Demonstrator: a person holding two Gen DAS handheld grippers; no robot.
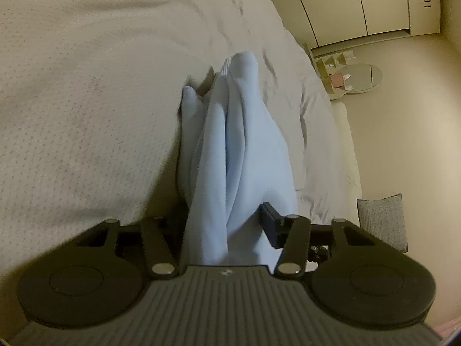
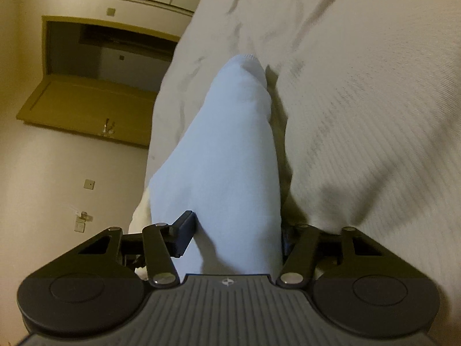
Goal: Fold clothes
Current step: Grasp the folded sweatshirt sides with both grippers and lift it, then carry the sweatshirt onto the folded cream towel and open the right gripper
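White bed (image 1: 86, 101) fills most of both views, textured dotted cover, wrinkled toward its far edge; in the right wrist view the same bed (image 2: 360, 101) takes the right side. Beige floor beside it, pale wardrobe doors (image 1: 360, 0) at the back in the left wrist view. Right wrist view shows a brown recessed desk niche (image 2: 95, 86) set in the wall (flap or counter, cannot tell which).

Light blue garment (image 1: 239, 150) hangs bunched in long vertical folds above the bed, its lower end near the cover; whether it touches is unclear. Same garment (image 2: 224, 158) in the right wrist view, smoother, hemmed end pointing away from the camera.

Left gripper (image 1: 224, 230) clamped on the garment, cloth filling the gap between the 2 fingers. Right gripper (image 2: 236, 233) also pinching the garment, only 1 finger pad (image 2: 184, 233) clearly visible, the other mostly behind the cloth.

Smaller stuff: oval mirror (image 1: 358, 77) on the floor beside the bed, grey cushion (image 1: 383, 222) at the right edge.
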